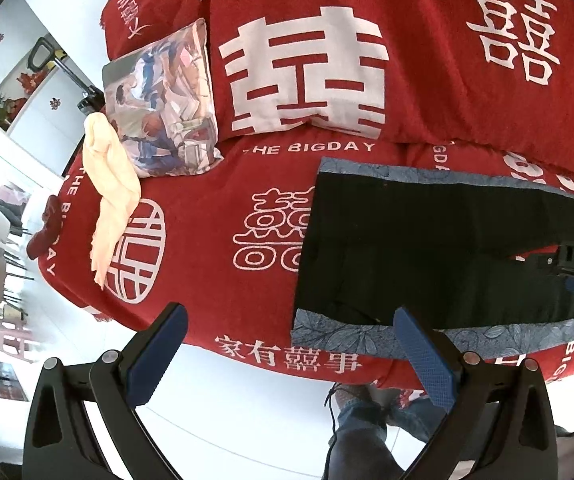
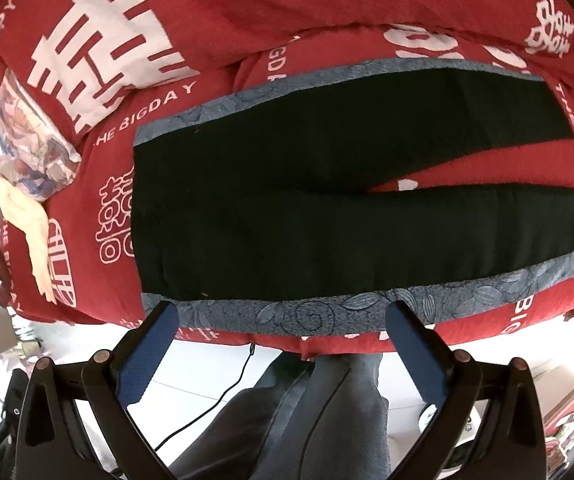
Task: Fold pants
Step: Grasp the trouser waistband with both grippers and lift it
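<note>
And here we are right at the start line: the pants (image 2: 327, 208) lie spread flat on the red sofa cover (image 2: 247, 8), black with a blue patterned stripe (image 2: 311, 314) along each outer seam. No fold is visible anywhere. Both legs are laid out full length, splitting apart toward the right of the right-wrist view, with a wedge of red showing between them.

The right gripper (image 2: 283, 332) hangs just short of the near edge of the pants, jaws wide and empty. The near stripe runs straight across the gap between its blue fingers (image 2: 419, 344), and the cloth sits just ahead of the tips. I can't tell whether the tips touch fabric yet.

The left gripper (image 1: 291, 344) is wide open too, holding nothing. From its jaws, the waist end of the pants (image 1: 407, 248) is ahead and to the right, with the near corner just beside the right finger. To its left, well clear, lie a printed cushion (image 1: 159, 100) and a pale yellow cloth (image 1: 107, 184).

My read: everything is still to do. The garment is laid out and smoothed, which looks like the only preparation finished. Bringing one leg over the other, then folding across the length, both remain.
</note>
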A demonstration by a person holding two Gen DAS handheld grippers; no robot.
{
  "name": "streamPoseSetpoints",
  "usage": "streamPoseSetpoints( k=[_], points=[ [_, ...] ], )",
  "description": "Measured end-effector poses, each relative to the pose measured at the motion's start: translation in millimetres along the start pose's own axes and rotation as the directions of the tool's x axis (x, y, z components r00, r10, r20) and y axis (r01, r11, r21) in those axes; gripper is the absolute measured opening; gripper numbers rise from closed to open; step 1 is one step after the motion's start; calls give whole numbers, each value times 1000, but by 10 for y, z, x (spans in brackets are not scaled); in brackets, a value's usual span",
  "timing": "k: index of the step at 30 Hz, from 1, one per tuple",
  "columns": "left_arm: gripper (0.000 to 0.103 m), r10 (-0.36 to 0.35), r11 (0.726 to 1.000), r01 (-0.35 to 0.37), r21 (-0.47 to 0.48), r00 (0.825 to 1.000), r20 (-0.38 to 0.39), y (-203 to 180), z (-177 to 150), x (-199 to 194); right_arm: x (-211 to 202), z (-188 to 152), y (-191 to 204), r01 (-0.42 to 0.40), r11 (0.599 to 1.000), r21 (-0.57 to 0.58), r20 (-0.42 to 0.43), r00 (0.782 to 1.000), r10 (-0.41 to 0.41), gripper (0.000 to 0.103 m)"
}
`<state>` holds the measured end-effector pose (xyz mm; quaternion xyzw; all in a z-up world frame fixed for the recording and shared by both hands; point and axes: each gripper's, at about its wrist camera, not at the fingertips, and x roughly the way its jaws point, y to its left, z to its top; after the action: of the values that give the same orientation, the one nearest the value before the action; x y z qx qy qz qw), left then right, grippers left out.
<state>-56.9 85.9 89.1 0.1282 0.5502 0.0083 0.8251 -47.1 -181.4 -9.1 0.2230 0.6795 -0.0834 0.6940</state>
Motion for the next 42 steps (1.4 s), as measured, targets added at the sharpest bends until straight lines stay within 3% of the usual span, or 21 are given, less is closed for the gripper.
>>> streamPoseSetpoints(
  k=[10,17,20,23,29,31,33,35,36,37,38,39,40,42],
  points=[
    [103,-32,999,34,34,998,-47,-301,86,55,-61,16,-402,-74,994,86,25,997,72,103],
    [103,-110,994,108,-22,988,-112,-409,-103,298,-10,-163,-916,-129,979,159,24,992,126,103],
    [103,-134,989,122,-79,975,-179,-374,-260,515,70,-299,-1123,-119,978,174,-6,993,122,103],
    [103,-182,978,147,-150,950,-255,-322,-420,776,171,-436,-1260,-107,978,181,-45,992,117,103],
    [103,-176,981,140,-135,935,-307,-439,-652,1222,503,-606,-1270,-150,976,160,-101,981,167,103],
    [103,-224,970,180,-165,922,-314,-454,-714,1373,669,-630,-1165,-190,971,143,-121,971,208,103],
    [103,-250,962,200,-184,915,-316,-445,-752,1489,826,-645,-1054,-271,949,158,-125,948,292,102],
    [103,-289,950,233,-208,907,-305,-419,-804,1637,1064,-678,-891,-381,905,189,-136,902,409,97],
    [103,-306,944,247,-220,903,-300,-401,-827,1698,1191,-692,-811,-424,884,198,-146,879,454,86],
    [103,-335,932,268,-245,895,-294,-363,-875,1794,1303,-707,-742,-459,865,201,-157,857,491,68],
    [103,-361,920,288,-267,886,-289,-331,-902,1870,1467,-735,-651,-506,838,206,-181,822,540,64],
    [103,-394,904,313,-292,875,-281,-302,-936,1936,1632,-772,-564,-545,810,216,-203,787,583,61],
    [103,-432,882,342,-323,861,-269,-260,-978,2016,1756,-813,-501,-569,792,220,-210,765,608,61],
    [103,-512,830,398,-390,822,-251,-170,-1087,2221,2023,-913,-379,-596,776,206,-222,744,630,61]
  ],
)
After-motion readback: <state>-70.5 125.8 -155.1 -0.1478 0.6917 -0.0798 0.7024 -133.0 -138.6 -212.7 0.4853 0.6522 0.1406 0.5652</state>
